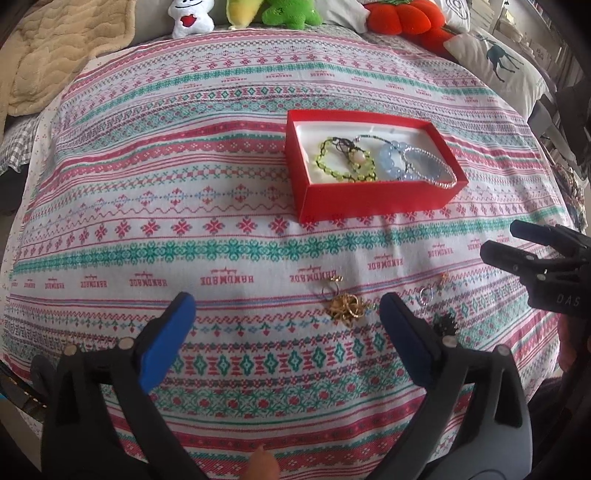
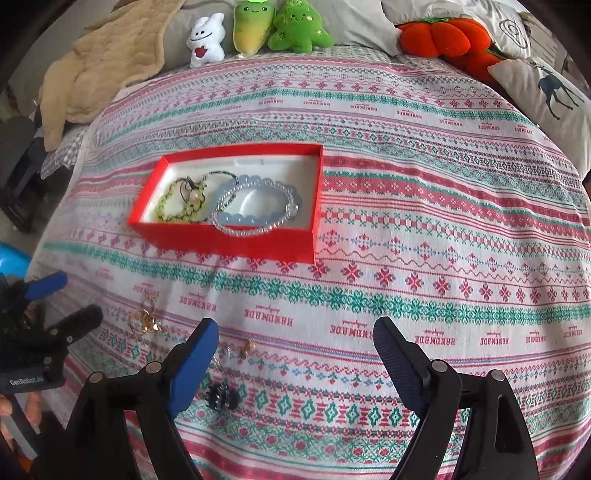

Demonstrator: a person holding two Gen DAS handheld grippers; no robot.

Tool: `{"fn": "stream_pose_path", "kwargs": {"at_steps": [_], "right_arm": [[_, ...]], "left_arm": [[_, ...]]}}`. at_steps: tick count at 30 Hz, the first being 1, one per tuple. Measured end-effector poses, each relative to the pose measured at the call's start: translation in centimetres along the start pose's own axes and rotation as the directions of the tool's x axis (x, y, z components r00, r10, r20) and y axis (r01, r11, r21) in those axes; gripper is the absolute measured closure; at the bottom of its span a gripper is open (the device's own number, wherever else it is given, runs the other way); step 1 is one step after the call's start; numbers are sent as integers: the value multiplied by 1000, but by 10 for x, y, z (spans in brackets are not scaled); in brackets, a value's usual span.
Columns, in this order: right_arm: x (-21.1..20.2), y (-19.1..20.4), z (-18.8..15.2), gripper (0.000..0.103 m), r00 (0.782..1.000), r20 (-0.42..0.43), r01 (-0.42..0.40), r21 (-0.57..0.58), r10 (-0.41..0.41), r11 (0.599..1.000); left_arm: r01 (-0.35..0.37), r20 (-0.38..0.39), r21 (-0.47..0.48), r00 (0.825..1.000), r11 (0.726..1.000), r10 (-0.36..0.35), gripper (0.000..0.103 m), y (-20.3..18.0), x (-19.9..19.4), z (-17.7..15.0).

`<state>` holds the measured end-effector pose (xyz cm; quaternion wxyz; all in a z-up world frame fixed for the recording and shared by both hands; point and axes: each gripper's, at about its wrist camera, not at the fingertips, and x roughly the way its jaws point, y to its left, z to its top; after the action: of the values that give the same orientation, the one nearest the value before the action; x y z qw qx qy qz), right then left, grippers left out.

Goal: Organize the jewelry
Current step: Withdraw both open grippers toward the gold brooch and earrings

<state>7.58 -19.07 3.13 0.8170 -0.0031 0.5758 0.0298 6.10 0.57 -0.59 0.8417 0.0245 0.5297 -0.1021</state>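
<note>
Bed covered by a woven spread in red, green and white bands, the word "HANDMADE" repeated along several rows. At the head: a beige quilted blanket, a white plush, two green plushes, an orange pumpkin plush and a deer-print pillow. Red box, open, white-lined, lay mid-bed; it held a green beaded bracelet, a pale blue bead bracelet and a clear bead strand. Loose on the spread nearer the camera: a gold tangle of rings and chain, small earrings, a black hair clip. Left tool spread wide, holding nothing, the gold tangle between its blue pads; right tool likewise spread and empty. "GenRobot.AI" showed on the left tool's body.
</note>
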Motion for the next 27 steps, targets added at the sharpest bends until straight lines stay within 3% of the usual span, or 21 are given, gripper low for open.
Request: {"fn": "stream_pose_path", "kwargs": {"at_steps": [9, 16, 27], "right_arm": [[6, 4, -24, 13, 999, -29, 35, -80, -38, 996], [7, 4, -46, 13, 998, -18, 63, -141, -66, 988], [8, 6, -69, 13, 995, 71, 90, -210, -76, 974]], "left_arm": [[-19, -6, 51, 1000, 999, 19, 2, 0, 4, -18], [-25, 32, 95, 999, 995, 22, 2, -1, 3, -36], [-26, 107, 124, 994, 992, 12, 2, -1, 8, -56]]}}
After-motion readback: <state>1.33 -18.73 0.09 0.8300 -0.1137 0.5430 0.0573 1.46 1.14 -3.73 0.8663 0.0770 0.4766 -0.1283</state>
